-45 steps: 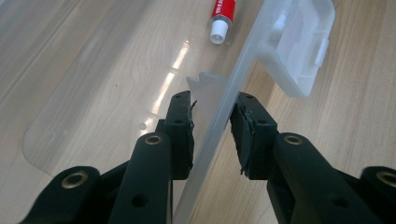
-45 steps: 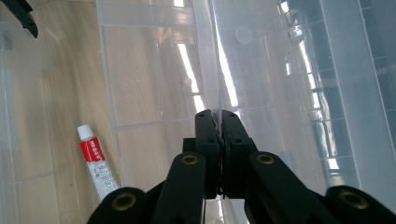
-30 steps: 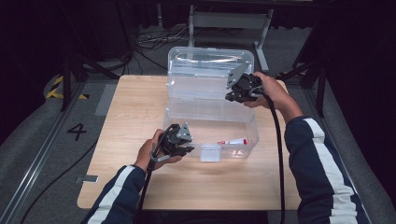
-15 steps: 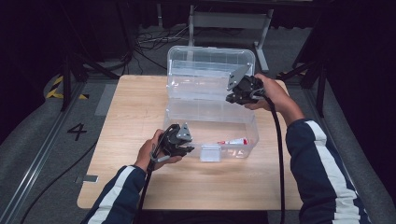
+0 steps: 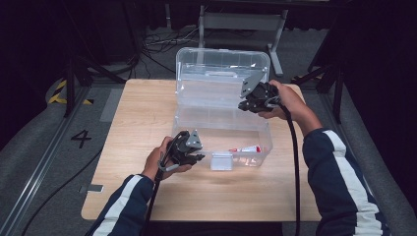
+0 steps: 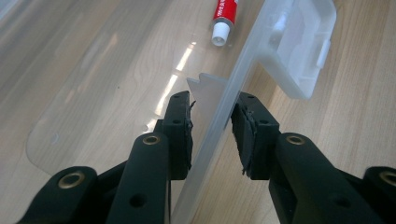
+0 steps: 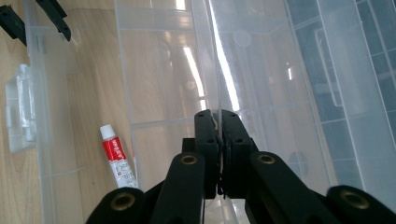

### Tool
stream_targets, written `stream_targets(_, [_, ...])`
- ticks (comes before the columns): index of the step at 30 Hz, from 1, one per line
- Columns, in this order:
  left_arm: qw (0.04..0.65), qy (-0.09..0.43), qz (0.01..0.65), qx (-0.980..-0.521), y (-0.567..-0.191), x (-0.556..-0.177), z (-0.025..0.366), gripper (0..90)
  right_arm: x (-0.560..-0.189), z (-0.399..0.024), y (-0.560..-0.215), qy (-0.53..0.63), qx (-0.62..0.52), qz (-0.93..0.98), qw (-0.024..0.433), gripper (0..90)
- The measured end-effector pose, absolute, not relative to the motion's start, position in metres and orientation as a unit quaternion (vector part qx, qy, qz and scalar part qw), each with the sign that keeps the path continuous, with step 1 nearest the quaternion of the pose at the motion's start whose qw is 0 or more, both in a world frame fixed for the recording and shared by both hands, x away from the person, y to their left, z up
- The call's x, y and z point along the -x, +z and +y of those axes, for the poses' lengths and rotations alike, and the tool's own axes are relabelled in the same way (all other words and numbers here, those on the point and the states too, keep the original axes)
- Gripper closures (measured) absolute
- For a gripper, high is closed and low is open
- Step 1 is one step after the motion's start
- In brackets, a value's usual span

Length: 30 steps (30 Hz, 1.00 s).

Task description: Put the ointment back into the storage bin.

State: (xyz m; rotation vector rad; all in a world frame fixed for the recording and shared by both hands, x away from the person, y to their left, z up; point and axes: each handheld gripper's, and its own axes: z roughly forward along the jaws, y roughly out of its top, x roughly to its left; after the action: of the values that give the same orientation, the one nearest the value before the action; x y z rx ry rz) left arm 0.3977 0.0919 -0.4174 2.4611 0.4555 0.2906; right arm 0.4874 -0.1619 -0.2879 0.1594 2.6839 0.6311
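Note:
A clear plastic box (image 5: 266, 141) stands open on the wooden table, its lid (image 5: 221, 61) tipped back. A red-and-white tube (image 5: 246, 148) (image 6: 225, 14) (image 7: 116, 158) lies on the box floor. My left gripper (image 5: 196, 156) (image 6: 212, 100) straddles the box's front wall beside the latch (image 5: 222, 161) (image 6: 299, 46), with both pads against the rim. My right gripper (image 5: 246, 101) (image 7: 218, 114) is shut on the thin edge of a clear tray (image 5: 216, 93) at the box's far right, in front of the lid (image 7: 345, 70). The left gripper (image 7: 35, 21) also shows far off, by the latch (image 7: 18, 107).
The table (image 5: 142, 113) has bare wood to the left of the box and in front of it. Its edges drop to a grey floor marked with a 4 (image 5: 81, 138). A metal stand (image 5: 241, 22) and cables (image 5: 157, 42) are behind the table.

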Motion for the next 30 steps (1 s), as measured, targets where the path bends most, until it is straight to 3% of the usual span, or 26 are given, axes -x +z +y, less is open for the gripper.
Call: stream_targets(30, [0.317, 0.140, 0.161, -0.924, -0.421, -0.393, 0.092, 65.7, -0.463, -0.179, -0.304, 0.303, -0.074, 0.934, 0.173, 85.2])
